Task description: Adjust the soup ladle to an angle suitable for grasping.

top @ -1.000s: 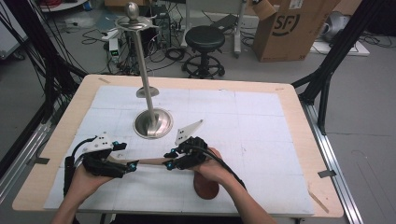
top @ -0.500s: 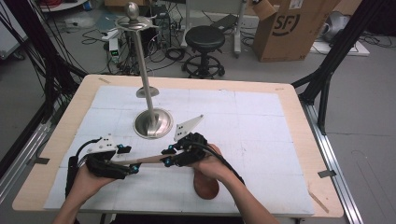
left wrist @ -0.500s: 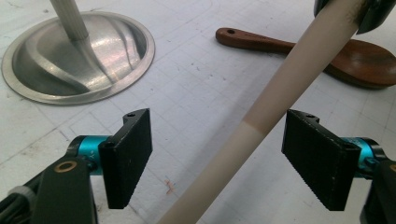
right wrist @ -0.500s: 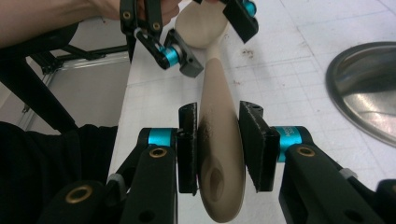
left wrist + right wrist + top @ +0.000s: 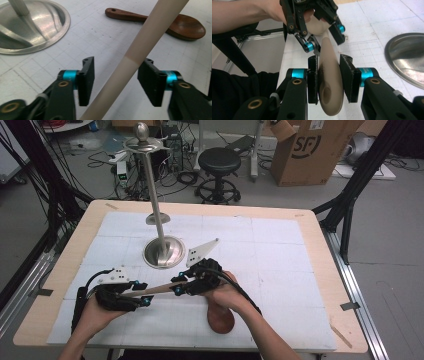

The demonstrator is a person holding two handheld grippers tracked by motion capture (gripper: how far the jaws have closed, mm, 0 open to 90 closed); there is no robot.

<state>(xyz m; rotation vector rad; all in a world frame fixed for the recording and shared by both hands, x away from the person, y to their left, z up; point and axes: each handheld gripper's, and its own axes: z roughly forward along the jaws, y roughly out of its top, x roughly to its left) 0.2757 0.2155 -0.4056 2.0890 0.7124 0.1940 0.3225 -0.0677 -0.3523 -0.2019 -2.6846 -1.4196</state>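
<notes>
**Pale spoon passing between the grippers**

The left gripper (image 5: 113, 82) has just been closing its jaws, with the pale spoon's (image 5: 155, 291) handle running between them. In the left gripper view a gap shows on either side of the handle, so the pads (image 5: 86, 80) are not pressing on it yet. The transfer, by my reading, is only half made: the spoon depends on the other hand until this grip lands.

The right gripper (image 5: 329, 77) is clamped on the spoon's bowl end, pads flat against both sides, in the right gripper view. Compared with a second ago, the high view shows it a touch higher, carrying the spoon clear of the worktop.

Both grippers hang over the worktop's near edge, left of its middle, the spoon bridging them almost level. A dark wooden spoon (image 5: 220, 318) lies flat on the mat, just under the right hand (image 5: 227, 292), close to the near edge. Farther in, toward the far left, stands the steel stand (image 5: 164, 251), its round base on the mat and its pole upright. It is apart from both grippers.
</notes>
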